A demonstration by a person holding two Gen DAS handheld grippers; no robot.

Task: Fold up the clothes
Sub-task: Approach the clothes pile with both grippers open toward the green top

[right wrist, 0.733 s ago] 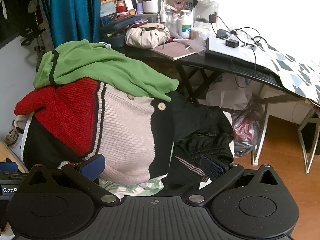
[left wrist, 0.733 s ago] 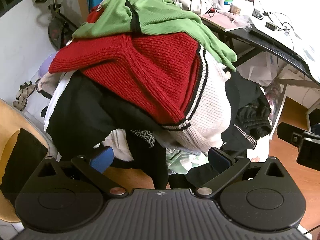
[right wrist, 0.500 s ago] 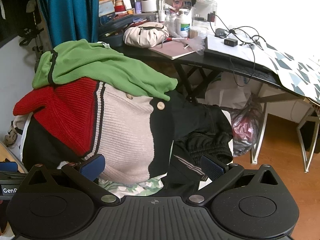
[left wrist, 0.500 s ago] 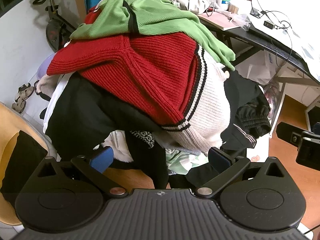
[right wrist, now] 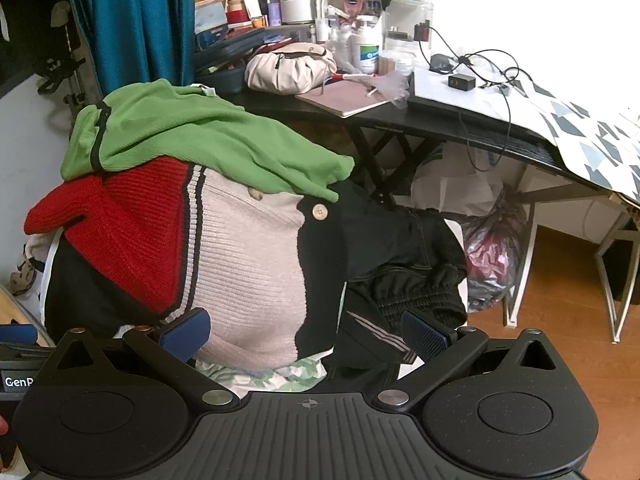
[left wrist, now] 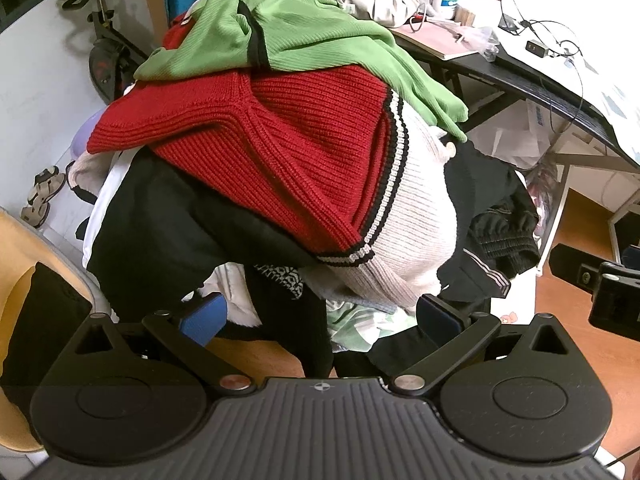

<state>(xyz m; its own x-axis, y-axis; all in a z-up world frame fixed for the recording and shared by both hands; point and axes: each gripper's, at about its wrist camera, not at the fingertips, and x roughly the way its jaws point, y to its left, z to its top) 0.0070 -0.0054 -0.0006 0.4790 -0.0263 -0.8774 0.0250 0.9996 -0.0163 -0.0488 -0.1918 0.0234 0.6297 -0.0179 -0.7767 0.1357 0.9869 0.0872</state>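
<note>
A tall heap of clothes fills both views. On top lies a green ribbed top (left wrist: pixel 304 36) (right wrist: pixel 192 136). Under it is a red, cream and black knit cardigan (left wrist: pixel 288 152) (right wrist: pixel 240 256) with round buttons. Black garments (left wrist: pixel 168 240) (right wrist: pixel 404 248) hang below and to the right, and a leaf-print cloth (right wrist: pixel 280 372) shows at the bottom. My left gripper (left wrist: pixel 320 316) is open just in front of the heap's lower edge, holding nothing. My right gripper (right wrist: pixel 306 330) is open too, close before the cardigan's hem, with its pads not pressing on anything.
A black desk (right wrist: pixel 472 132) crowded with cosmetics, a beige pouch (right wrist: pixel 292 68), a pink notebook and cables stands behind the heap. Bags (right wrist: pixel 492 256) lie under it. A teal curtain (right wrist: pixel 136 20) hangs at the back left. Wooden floor (right wrist: pixel 560 320) shows at right; a wooden chair edge (left wrist: pixel 24 248) at left.
The left wrist view has tilted and drawn slightly closer to the heap; the right wrist view has edged a little nearer too. Both grippers stay open and the clothes have not moved.
</note>
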